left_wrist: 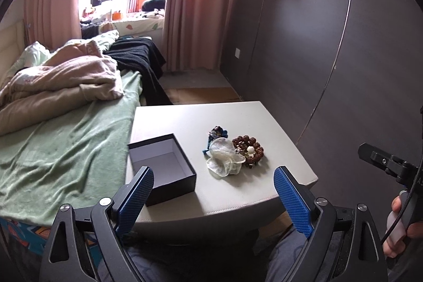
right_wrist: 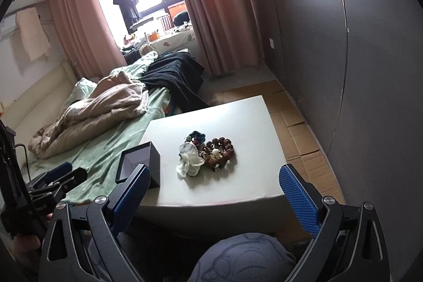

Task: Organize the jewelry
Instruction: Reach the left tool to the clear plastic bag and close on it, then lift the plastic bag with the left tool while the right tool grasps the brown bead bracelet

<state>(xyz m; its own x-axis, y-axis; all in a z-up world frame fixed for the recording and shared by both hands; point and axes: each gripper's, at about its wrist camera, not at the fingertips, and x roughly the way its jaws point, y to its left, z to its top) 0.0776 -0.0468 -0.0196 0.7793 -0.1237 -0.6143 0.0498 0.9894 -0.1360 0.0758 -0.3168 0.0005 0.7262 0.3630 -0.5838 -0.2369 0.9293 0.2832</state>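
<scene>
Open black box (left_wrist: 162,168) holding nothing, jewelry pile (left_wrist: 234,152) beside it

Left gripper (left_wrist: 214,192) gaping; open box (left_wrist: 161,167) beside jewelry pile (left_wrist: 234,152).

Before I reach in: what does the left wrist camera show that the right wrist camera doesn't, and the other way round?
Only the left wrist view shows the box's bare inside floor and the right gripper's handle held in a hand. Only the right wrist view shows a cloth hanging on the wall and the cardboard on the floor beside the table. Both show the table, the open box, the brown bead bracelet, the sheer pouch, the blue piece, the bed, and open fingers.
</scene>
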